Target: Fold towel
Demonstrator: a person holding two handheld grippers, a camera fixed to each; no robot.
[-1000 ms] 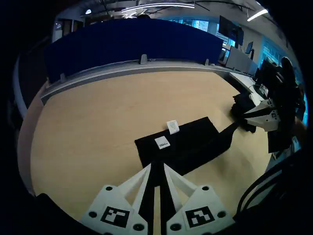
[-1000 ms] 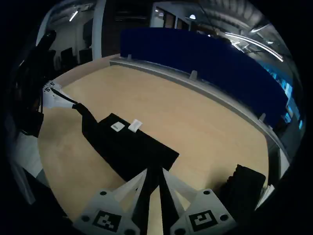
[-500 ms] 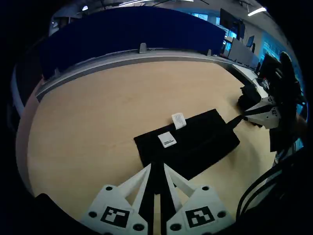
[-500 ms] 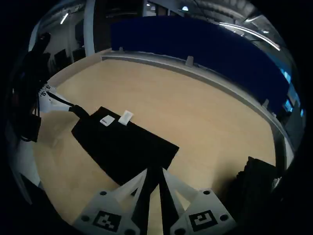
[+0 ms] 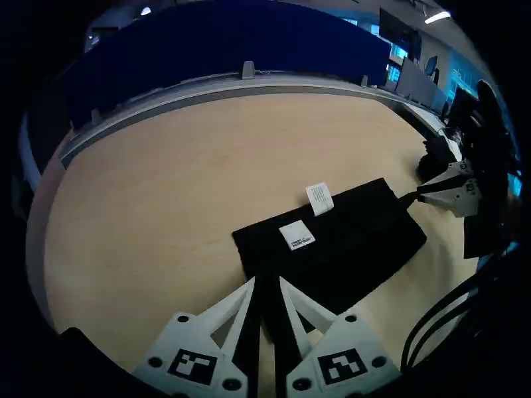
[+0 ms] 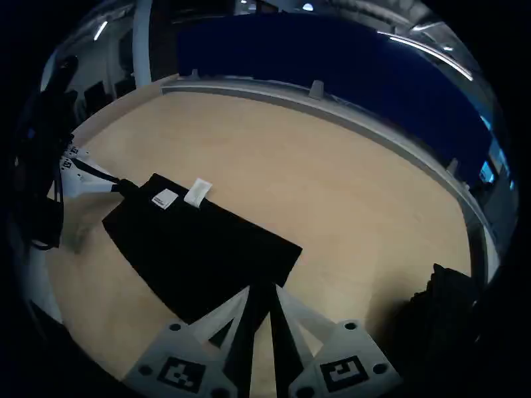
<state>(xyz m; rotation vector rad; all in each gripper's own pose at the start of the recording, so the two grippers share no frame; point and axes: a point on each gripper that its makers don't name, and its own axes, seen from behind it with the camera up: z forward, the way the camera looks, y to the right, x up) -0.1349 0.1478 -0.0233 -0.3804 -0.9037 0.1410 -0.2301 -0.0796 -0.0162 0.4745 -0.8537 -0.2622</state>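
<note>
A black towel (image 5: 345, 239) lies spread flat on the wooden table (image 5: 172, 179), with two white tags (image 5: 297, 236) near its far edge. My left gripper (image 5: 269, 282) is shut on the towel's near corner. In the left gripper view the right gripper (image 5: 413, 195) pinches the towel's other end at the far right. In the right gripper view the towel (image 6: 192, 245) stretches away to the left, and my right gripper (image 6: 262, 288) is shut on its near corner. The left gripper (image 6: 121, 186) holds the far end beside the tags (image 6: 197, 191).
A blue partition (image 5: 219, 46) on a grey rail (image 5: 199, 99) runs along the table's far edge. A dark pile of cloth (image 6: 441, 305) sits on the table to the right of my right gripper, seen too as a dark heap (image 5: 439, 150) behind the right gripper.
Both grippers have carried the towel lower and drawn it out lengthwise. The hanging strip between the hands has flattened into a broad rectangle on the table.
</note>
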